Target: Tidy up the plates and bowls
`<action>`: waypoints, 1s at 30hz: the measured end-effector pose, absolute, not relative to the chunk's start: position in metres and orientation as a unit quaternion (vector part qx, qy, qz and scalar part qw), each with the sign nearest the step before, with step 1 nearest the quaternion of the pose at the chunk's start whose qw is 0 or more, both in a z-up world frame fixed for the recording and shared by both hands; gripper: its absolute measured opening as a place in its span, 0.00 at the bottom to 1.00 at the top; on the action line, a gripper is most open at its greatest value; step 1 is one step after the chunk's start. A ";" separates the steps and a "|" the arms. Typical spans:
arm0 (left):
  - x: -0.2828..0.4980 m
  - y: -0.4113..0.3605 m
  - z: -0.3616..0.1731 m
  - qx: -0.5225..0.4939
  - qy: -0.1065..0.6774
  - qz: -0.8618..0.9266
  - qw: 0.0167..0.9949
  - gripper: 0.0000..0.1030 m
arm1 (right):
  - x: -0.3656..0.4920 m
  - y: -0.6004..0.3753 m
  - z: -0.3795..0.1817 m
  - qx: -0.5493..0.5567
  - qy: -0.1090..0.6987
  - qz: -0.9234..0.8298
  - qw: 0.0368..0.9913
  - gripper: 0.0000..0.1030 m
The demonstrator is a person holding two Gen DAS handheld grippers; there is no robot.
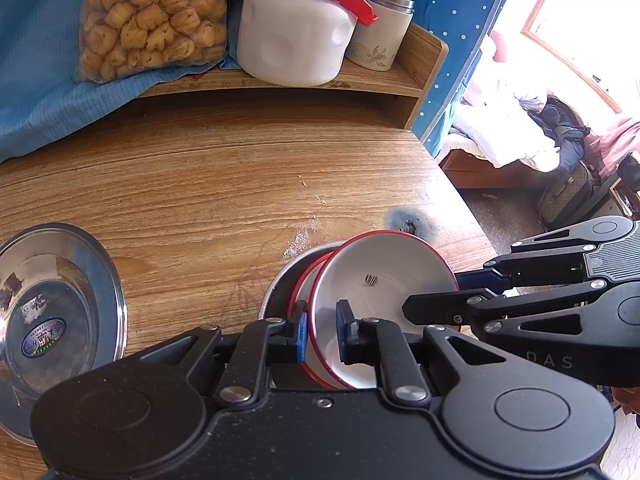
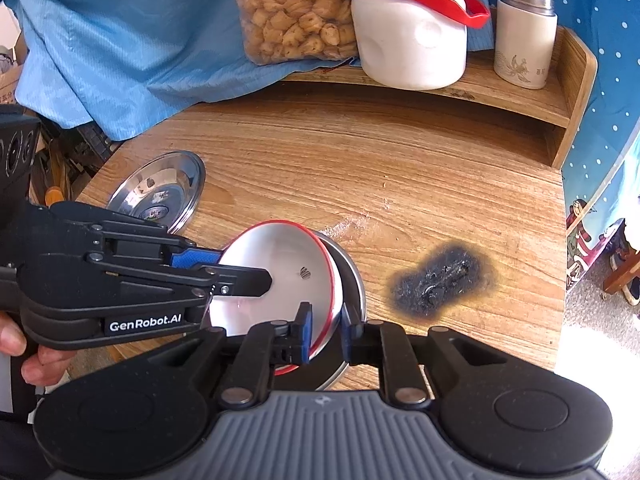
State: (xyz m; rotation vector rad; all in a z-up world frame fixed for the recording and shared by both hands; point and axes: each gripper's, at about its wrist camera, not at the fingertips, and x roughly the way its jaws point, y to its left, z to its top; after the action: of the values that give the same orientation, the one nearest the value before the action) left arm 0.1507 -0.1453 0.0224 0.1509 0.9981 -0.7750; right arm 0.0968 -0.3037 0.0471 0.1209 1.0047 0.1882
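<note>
The two nested white bowls with red rims [image 1: 380, 280] sit tilted inside a shallow steel dish [image 2: 352, 276] on the wooden surface [image 1: 200, 184], just beside the black scorch mark [image 2: 442, 282]. The left gripper [image 1: 322, 334] and right gripper [image 2: 326, 332] each straddle the bowl rims, fingers slightly parted. A second round steel plate [image 1: 60, 304] lies well apart from the scorch mark.

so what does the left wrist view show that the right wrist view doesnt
Only the left wrist view: a bright side room with a bed. Only the right wrist view: a hand on the left gripper's handle and the whole burn mark on the table. Both: the red-rimmed bowls tilted in a steel dish, each gripper straddling the rim, the steel plate and the white jar.
</note>
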 end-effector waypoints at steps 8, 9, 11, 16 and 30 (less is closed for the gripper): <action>0.149 -0.146 0.022 0.073 0.462 -0.362 0.806 0.16 | 0.099 -0.301 0.046 0.048 0.482 0.093 0.870 0.21; 0.149 -0.146 0.022 0.073 0.462 -0.361 0.807 0.17 | 0.100 -0.300 0.046 0.047 0.483 0.094 0.869 0.21; 0.148 -0.146 0.022 0.072 0.461 -0.361 0.807 0.17 | 0.101 -0.300 0.045 0.045 0.484 0.094 0.869 0.22; 0.148 -0.146 0.022 0.073 0.460 -0.361 0.808 0.17 | 0.100 -0.299 0.045 0.041 0.484 0.097 0.869 0.23; 0.143 -0.141 0.025 0.068 0.447 -0.369 0.812 0.23 | 0.104 -0.295 0.044 0.024 0.490 0.098 0.866 0.26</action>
State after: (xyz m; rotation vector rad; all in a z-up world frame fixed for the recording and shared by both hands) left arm 0.1430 -0.1411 0.0253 0.1450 0.9551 -0.7874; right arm 0.1043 -0.2947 0.0444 0.0499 1.0257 0.2045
